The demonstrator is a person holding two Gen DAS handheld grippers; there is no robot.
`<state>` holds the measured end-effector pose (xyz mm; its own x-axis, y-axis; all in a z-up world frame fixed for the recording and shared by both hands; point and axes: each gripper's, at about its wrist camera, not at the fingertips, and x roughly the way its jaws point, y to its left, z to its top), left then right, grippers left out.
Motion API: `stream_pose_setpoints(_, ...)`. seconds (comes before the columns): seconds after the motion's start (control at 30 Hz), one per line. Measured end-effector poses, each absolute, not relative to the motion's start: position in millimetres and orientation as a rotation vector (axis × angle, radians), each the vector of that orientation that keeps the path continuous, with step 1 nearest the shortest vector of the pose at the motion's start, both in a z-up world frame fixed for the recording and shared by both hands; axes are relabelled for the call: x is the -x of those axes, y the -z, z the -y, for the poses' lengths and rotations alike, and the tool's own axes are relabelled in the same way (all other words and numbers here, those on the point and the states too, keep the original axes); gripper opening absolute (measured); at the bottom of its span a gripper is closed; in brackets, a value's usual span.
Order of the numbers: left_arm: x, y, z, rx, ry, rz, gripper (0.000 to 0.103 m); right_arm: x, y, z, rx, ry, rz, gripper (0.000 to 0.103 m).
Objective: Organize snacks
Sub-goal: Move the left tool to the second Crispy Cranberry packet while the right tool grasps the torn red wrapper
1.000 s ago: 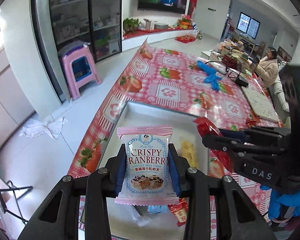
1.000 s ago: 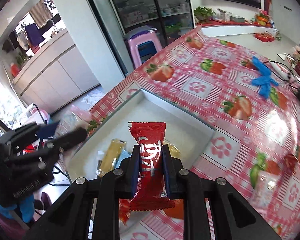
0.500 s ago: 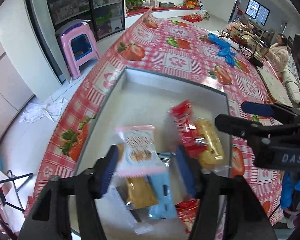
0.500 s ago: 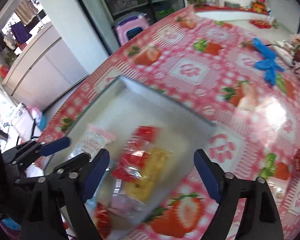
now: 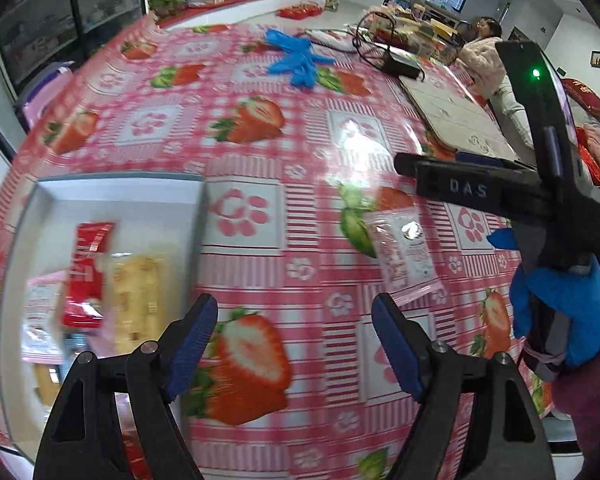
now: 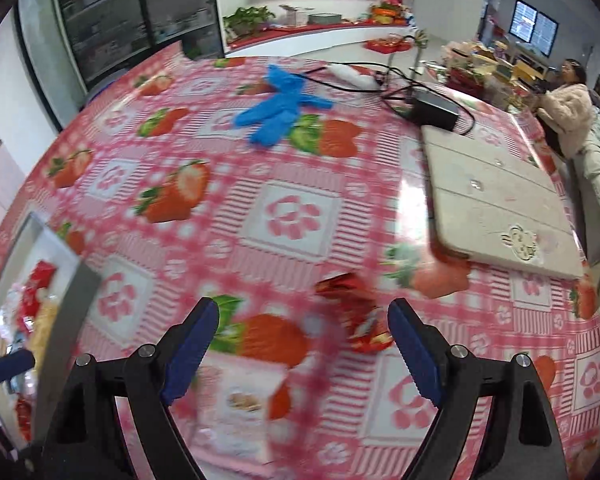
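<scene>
Meanwhile, both jaws spread and empty: a crumpled red snack packet [image 6: 356,320] is framed ahead of the right gripper [image 6: 304,344], a pink sachet [image 5: 404,256] beyond the left gripper [image 5: 296,340]; each should be straddled squarely before closing.

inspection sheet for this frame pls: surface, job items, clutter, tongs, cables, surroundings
Surface: strawberry tablecloth, glossy, glare patch.
Job's things: grey tray holds red packet, yellow snack, pink-white packet; pink sachet and red wrapper loose on the cloth.
Clutter: blue gloves, beige board.
Tongs: left tongs open, empty; right tongs open, empty, red wrapper on the cloth ahead.
Cables: black cable to black box.
Surroundings: seated person, glass cabinets.
</scene>
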<state>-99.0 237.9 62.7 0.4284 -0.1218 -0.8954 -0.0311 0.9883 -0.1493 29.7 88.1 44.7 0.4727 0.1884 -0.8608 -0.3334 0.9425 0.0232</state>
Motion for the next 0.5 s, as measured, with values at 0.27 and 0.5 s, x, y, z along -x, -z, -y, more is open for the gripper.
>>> stream_pose_setpoints(0.27, 75.6, -43.6, -214.3, 0.206, 0.038, -1.175, 0.082, -45.5, -12.7, -86.8, 0.167, -0.322, -1.051, 0.038)
stream_pose_setpoints(0.5, 55.0, -25.8, -183.7, 0.205, 0.017, -1.193, 0.082, -28.6, -17.9, -31.1, 0.057, -0.332, -1.057, 0.029)
